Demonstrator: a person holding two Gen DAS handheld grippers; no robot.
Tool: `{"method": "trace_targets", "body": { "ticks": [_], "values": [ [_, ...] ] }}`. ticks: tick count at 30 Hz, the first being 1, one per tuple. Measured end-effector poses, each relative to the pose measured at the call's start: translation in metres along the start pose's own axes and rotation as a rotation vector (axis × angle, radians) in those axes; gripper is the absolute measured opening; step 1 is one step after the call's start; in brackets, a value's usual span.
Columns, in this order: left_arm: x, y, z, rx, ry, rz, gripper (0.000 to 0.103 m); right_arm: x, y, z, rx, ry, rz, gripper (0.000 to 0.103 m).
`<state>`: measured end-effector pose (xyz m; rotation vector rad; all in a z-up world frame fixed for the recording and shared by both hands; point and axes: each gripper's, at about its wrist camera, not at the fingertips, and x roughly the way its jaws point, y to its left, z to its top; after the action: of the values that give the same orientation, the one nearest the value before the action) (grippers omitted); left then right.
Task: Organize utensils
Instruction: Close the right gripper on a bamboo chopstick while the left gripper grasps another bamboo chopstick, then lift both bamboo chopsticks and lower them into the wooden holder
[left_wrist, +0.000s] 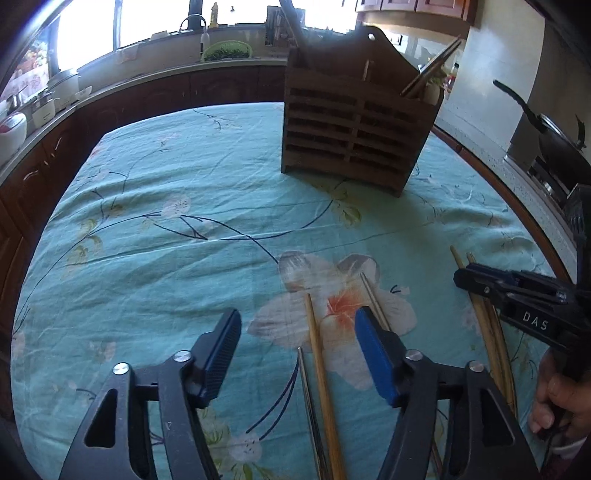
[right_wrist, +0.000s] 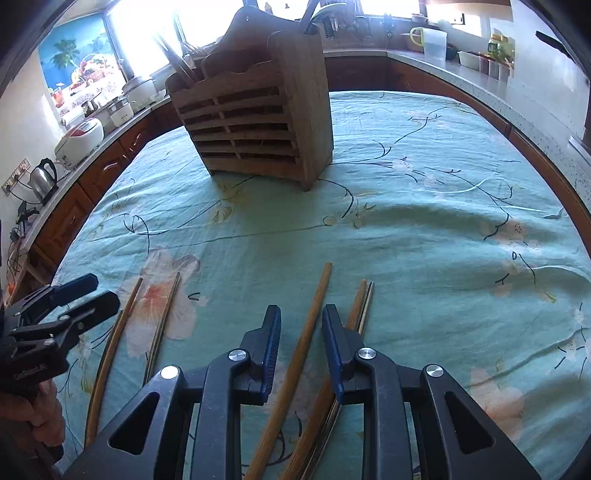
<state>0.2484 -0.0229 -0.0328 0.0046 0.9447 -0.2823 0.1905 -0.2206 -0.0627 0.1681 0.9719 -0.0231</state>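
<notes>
A slatted wooden utensil holder (left_wrist: 354, 125) (right_wrist: 258, 122) stands on the floral teal tablecloth (left_wrist: 166, 258) with chopsticks (left_wrist: 432, 70) leaning in one compartment. In the left wrist view, my left gripper (left_wrist: 299, 325) is open low over the cloth. A wooden chopstick (left_wrist: 319, 354) and a thin dark one (left_wrist: 308, 391) lie between its pads, untouched. My right gripper (right_wrist: 301, 321) stands narrowly open astride another wooden chopstick (right_wrist: 306, 332) that lies flat, its pads clear of it. More chopsticks (right_wrist: 364, 299) lie just right of it.
Two chopsticks (right_wrist: 162, 325) lie between the grippers, by my left gripper (right_wrist: 103, 291). A hand (left_wrist: 561, 398) holds my right gripper (left_wrist: 465, 277). A kettle (right_wrist: 42, 181), a rice cooker (right_wrist: 81, 136) and a black pan (left_wrist: 554, 136) sit on counters round the table.
</notes>
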Motion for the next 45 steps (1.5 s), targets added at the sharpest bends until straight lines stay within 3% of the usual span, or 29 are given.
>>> {"method": "trace_targets", "body": {
  "ticks": [1, 7, 9, 11, 16, 27, 38, 45],
  "values": [
    [0.007, -0.002, 0.002, 0.013, 0.027, -0.001, 0.046, 0.002, 0.000, 0.003, -0.002, 0.001, -0.003, 0.022],
    [0.018, -0.020, 0.004, 0.112, 0.014, 0.041, 0.039, 0.013, 0.007, 0.011, -0.042, -0.009, -0.046, 0.022],
    [0.019, -0.020, 0.005, 0.113, 0.009, 0.030, 0.025, 0.012, 0.014, 0.008, -0.075, -0.020, -0.069, 0.017],
    [0.021, -0.018, 0.006, 0.106, 0.008, 0.020, 0.006, 0.012, 0.014, 0.008, -0.071, -0.020, -0.060, 0.009],
    [0.012, -0.008, 0.012, 0.042, -0.005, -0.041, 0.004, 0.003, 0.006, 0.010, 0.008, -0.030, 0.024, 0.007],
    [-0.082, 0.012, 0.015, -0.051, -0.197, -0.147, 0.003, -0.085, 0.003, 0.027, 0.080, -0.203, 0.169, 0.005],
    [-0.185, 0.035, 0.002, -0.081, -0.414, -0.181, 0.003, -0.174, 0.010, 0.050, 0.054, -0.418, 0.183, 0.005],
    [-0.201, 0.047, -0.004, -0.100, -0.455, -0.156, 0.003, -0.185, 0.012, 0.061, 0.042, -0.464, 0.172, 0.005]
  ]
}}
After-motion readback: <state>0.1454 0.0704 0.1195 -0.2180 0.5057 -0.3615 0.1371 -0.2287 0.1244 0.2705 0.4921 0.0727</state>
